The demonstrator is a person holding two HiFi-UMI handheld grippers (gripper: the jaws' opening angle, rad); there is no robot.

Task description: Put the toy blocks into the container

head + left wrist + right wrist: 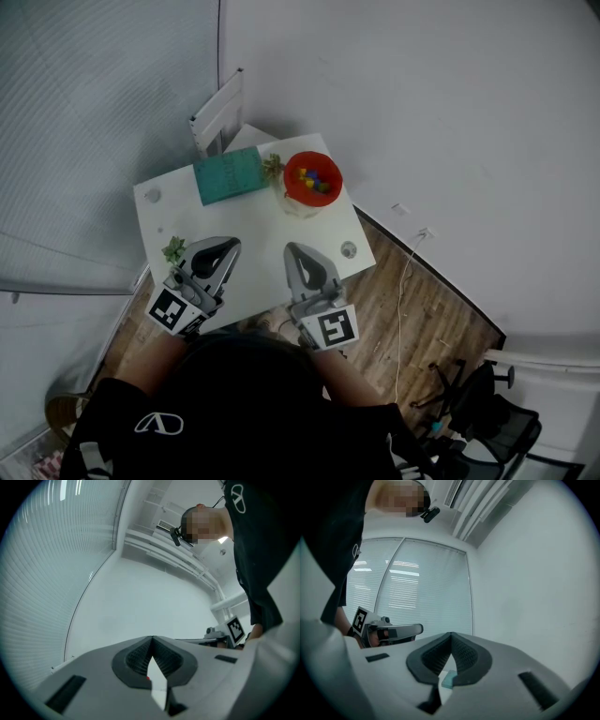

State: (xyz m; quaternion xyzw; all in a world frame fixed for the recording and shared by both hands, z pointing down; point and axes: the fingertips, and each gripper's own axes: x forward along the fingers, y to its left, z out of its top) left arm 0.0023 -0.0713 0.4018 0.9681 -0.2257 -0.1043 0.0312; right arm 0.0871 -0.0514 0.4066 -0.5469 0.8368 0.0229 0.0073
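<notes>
Head view: the white bench [253,234] carries a teal book [228,175] at the back. Just beside the book stands the red container [290,174], with the coloured toy blocks [317,180] lying inside it. I can make out no loose block on the bench top. The left hand-held gripper [223,247] and the right hand-held gripper [295,251] hover over the near part, well apart from the container. A small green sprig [174,249] sits just beside the left one at the bench's edge. The likeliest slip is a careless sweep of the left tool nudging that sprig off the side. A long reach could also tip the container, which stands close to the far right corner, and spill the blocks.

Left gripper view: the left hand-held gripper [152,638] has its jaws pressed together with nothing between them, and it points at bare wall. If a block turned up, closed jaws would shove it rather than take it.

Right gripper view: the right hand-held gripper [451,634] is likewise pressed together and empty. It faces the blinds, so the same shoving risk applies.
</notes>
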